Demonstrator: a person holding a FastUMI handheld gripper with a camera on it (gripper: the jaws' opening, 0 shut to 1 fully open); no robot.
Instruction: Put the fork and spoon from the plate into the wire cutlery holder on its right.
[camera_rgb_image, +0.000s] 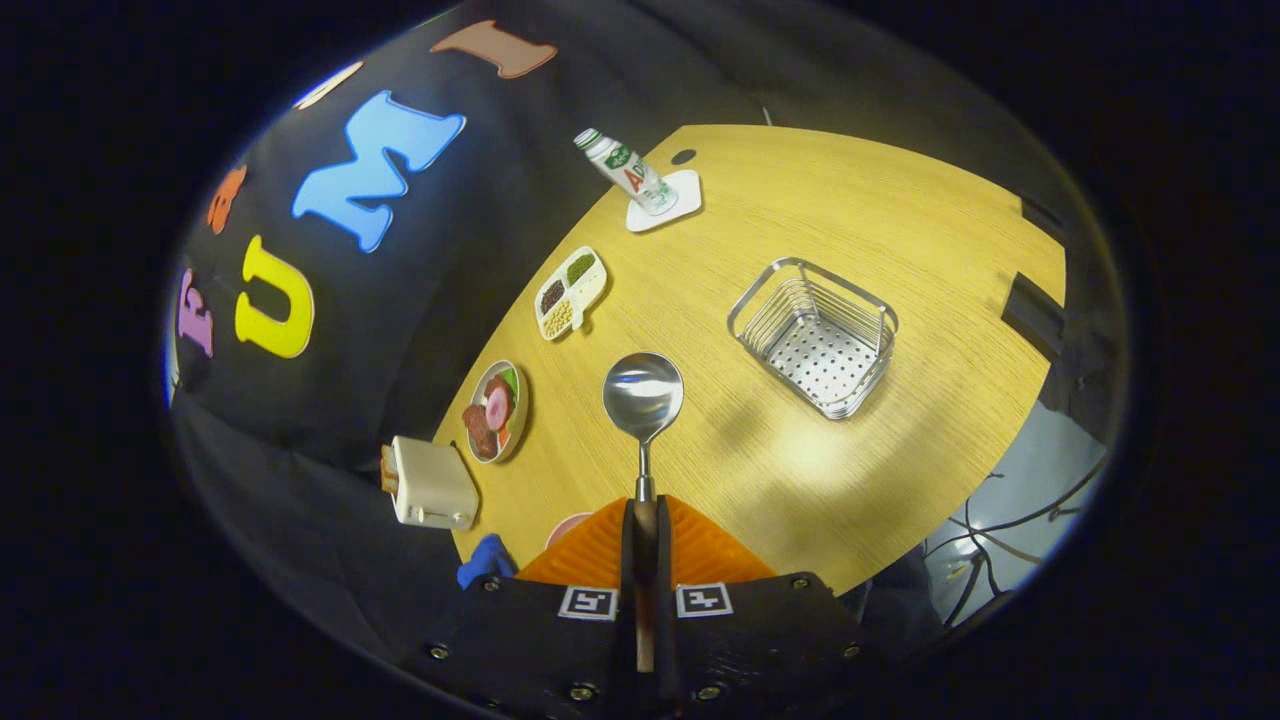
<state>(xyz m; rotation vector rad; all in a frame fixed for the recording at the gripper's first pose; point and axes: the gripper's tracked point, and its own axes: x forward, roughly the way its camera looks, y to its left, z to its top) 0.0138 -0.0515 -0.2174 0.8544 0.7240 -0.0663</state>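
A black cloth wall (420, 300) backs the booth and drapes down past the far side of a wooden bench (800, 470), whose pale grain carries a bright patch of reflected light just ahead of the gripper. Beyond the bench's near right corner a grey floor with loose dark cables (1010, 540) shows. The wire cutlery holder (815, 335) stands upright on open bench, well ahead and to the right of the jaws, with a perforated bottom and nothing in it. A white toaster (432, 485) with bread in it sits at the left bench edge, then a round plate of sliced food (495, 410), a divided white tray of grains (570, 293), and farthest off a small bottle (628, 172) on a white coaster (668, 203). A pink plate edge (568, 525) peeks out just left of the fingers. The gripper (645, 505) has its jaws pressed together on the handle of the spoon (643, 395), whose bowl juts forward above the bench.
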